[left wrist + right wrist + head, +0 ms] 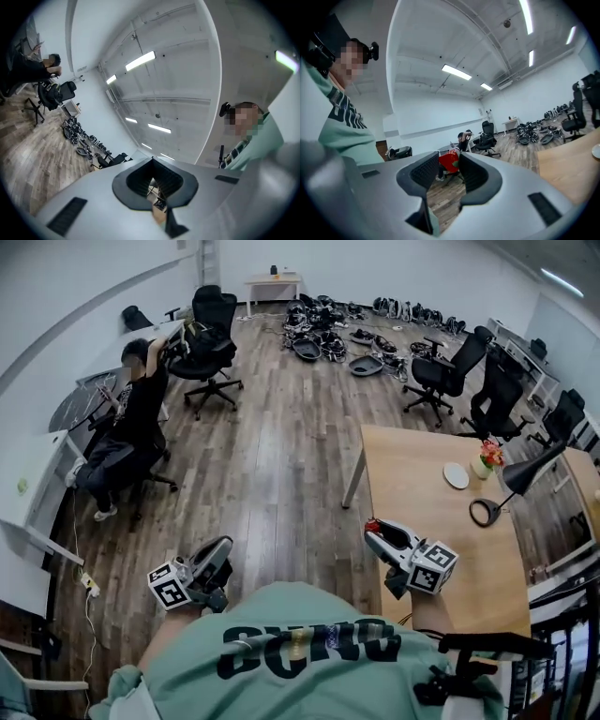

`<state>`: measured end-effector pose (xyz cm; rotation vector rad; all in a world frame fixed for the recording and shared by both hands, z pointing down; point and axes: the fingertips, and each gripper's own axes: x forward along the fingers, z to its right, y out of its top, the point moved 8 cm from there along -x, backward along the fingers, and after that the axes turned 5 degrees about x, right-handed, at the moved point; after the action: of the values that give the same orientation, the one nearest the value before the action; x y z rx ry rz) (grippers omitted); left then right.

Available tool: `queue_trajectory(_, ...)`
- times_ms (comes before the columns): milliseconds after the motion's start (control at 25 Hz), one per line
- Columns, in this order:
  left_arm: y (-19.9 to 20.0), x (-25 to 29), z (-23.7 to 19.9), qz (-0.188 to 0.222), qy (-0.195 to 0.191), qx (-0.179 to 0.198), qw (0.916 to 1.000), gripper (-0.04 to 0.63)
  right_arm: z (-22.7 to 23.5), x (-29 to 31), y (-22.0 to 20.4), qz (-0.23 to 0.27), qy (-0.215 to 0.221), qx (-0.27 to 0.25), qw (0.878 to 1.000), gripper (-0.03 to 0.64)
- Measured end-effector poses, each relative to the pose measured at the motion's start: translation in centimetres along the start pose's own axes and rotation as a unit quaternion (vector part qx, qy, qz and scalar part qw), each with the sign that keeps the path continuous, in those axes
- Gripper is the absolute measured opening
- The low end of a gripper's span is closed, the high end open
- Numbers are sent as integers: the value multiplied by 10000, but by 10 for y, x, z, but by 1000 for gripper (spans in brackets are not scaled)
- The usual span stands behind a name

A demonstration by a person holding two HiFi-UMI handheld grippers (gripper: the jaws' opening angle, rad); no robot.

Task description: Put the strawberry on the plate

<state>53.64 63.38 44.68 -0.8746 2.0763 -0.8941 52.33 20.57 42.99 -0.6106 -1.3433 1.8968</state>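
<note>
A red strawberry with green leaves sits between the fingertips of my right gripper, which is shut on it and held at the near left edge of the wooden table. In the right gripper view the strawberry is pinched between the two dark pads. A small white plate lies farther back on the table, toward its right side, well apart from the gripper. My left gripper hangs over the wooden floor to the left of the table, its jaws together and holding nothing.
A black desk lamp and a vase of flowers stand on the table next to the plate. A person sits at a desk at the left. Office chairs and gear on the floor fill the back.
</note>
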Motion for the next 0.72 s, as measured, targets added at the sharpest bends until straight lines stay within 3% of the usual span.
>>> queue_trajectory(280, 95, -8, -98, -227, -472, 204, 9984, -8, -17, 125, 36, 80, -112, -287, 9995, 149)
queue_trajectory(480, 113, -11, -147, -234, -496, 28, 9985, -8, -7, 182, 30, -289, -127, -295, 9991, 149)
queue_trajectory(720, 119, 3, -190, -263, -302, -49, 9992, -8, 46, 223, 49, -341, -70, -173, 9992, 149)
